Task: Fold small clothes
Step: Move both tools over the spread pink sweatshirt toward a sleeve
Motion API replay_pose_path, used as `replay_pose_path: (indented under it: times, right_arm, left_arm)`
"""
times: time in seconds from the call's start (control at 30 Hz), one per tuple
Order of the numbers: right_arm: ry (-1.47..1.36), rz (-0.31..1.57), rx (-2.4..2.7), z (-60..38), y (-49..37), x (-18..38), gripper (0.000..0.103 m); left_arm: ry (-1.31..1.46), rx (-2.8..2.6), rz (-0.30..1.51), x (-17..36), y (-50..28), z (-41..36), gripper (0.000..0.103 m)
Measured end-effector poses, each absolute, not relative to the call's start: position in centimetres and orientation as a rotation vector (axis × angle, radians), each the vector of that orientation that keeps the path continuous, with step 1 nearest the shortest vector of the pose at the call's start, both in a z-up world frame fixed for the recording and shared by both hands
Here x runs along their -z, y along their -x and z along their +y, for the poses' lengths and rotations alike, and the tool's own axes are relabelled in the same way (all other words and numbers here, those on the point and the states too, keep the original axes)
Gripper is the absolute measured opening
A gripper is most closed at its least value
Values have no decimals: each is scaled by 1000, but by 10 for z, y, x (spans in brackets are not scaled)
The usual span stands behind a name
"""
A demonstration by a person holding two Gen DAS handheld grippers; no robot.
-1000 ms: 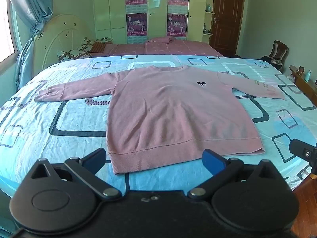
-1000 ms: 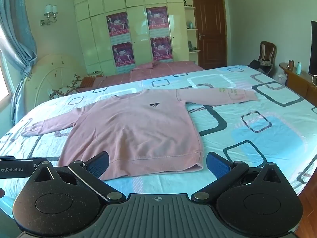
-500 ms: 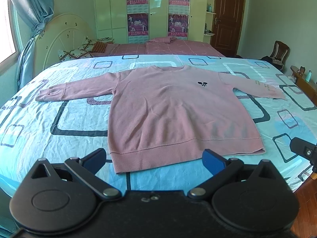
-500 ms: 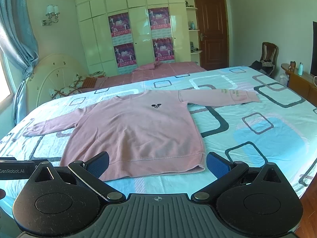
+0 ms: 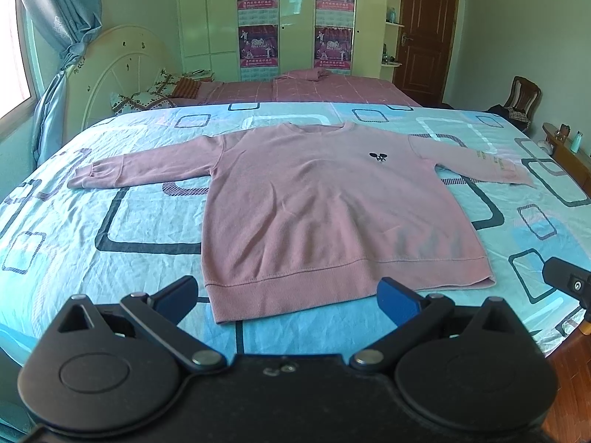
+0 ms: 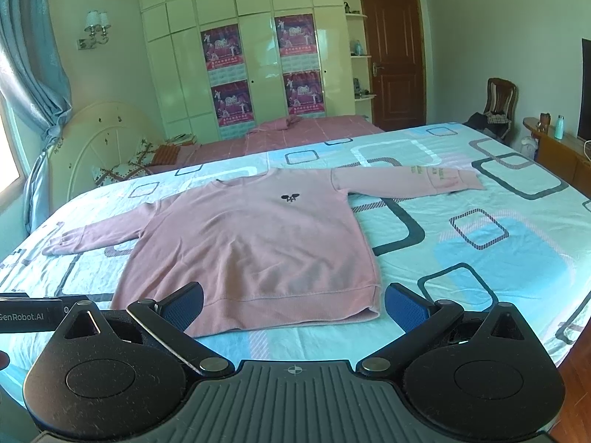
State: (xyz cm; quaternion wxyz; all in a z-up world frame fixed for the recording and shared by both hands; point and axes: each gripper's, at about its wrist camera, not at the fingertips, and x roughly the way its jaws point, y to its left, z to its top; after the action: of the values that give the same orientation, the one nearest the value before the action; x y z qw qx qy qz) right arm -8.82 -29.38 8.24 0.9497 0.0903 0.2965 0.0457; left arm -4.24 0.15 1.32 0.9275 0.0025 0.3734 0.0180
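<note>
Pink sweater (image 5: 325, 214) flat on bed (image 5: 110, 258), front up, sleeves spread toward both side edges, hem along near edge. Left tool (image 5: 288, 295) spread wide, empty, hovering off near edge at hem. Right tool (image 6: 293, 304) likewise spread, empty, near hem's right corner.

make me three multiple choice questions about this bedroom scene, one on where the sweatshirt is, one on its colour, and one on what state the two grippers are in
1. Where does the sweatshirt lie?
A. on a chair
B. spread flat on the bed
C. on the floor

2. What colour is it?
A. pink
B. green
C. white

3. What state are the left gripper and right gripper in?
A. both open, holding nothing
B. both shut on a sleeve
C. one shut on the hem

Answers: 1 B, it lies flat on the patterned sheet, sleeves out; 2 A, the whole knit is pink; 3 A, the blue pads stand wide apart, short of the hem.
</note>
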Motion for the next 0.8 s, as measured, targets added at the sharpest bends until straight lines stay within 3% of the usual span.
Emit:
replay_pose_path:
  times: [0.8]
  right_arm:
    - [-169,626,-63,-297,82,-78,103]
  left_arm:
    - [-11,-49,776,-6,34,4,102]
